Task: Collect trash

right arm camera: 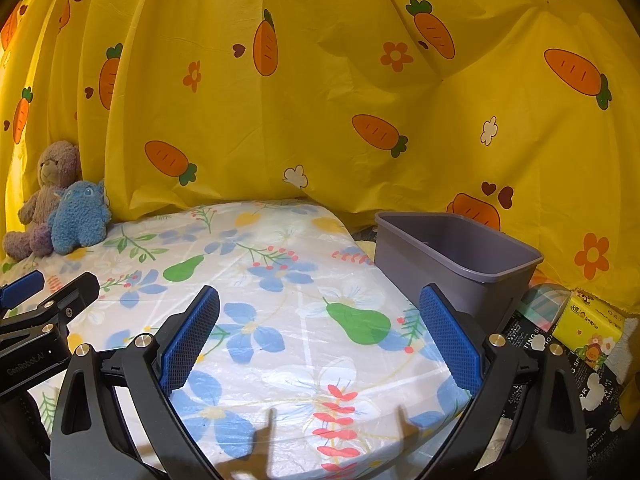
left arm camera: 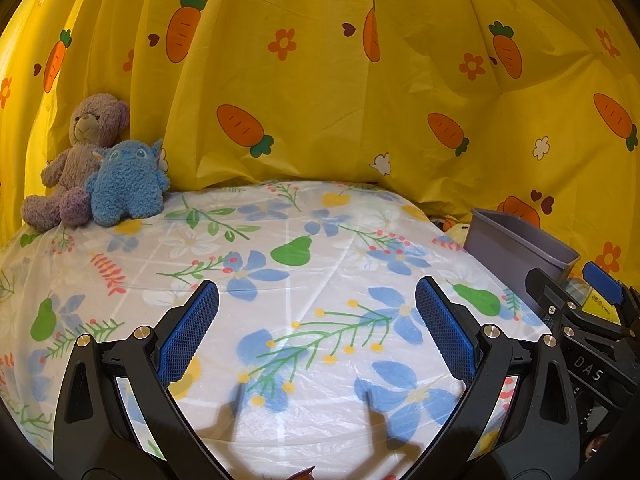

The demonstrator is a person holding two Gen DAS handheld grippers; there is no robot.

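A grey plastic bin (right arm camera: 460, 256) stands off the table's right edge; it also shows in the left wrist view (left arm camera: 520, 244). My left gripper (left arm camera: 316, 304) is open and empty above the flower-print table cover (left arm camera: 320, 248). My right gripper (right arm camera: 320, 308) is open and empty above the table's right part (right arm camera: 280, 264), with the bin just beyond its right finger. Each gripper shows at the edge of the other's view. No loose trash shows on the table.
A purple teddy bear (left arm camera: 76, 160) and a blue plush toy (left arm camera: 128, 184) sit at the table's far left corner. A yellow tissue pack (right arm camera: 592, 332) lies on a dark printed surface right of the bin. A yellow carrot-print curtain (right arm camera: 320, 100) hangs behind.
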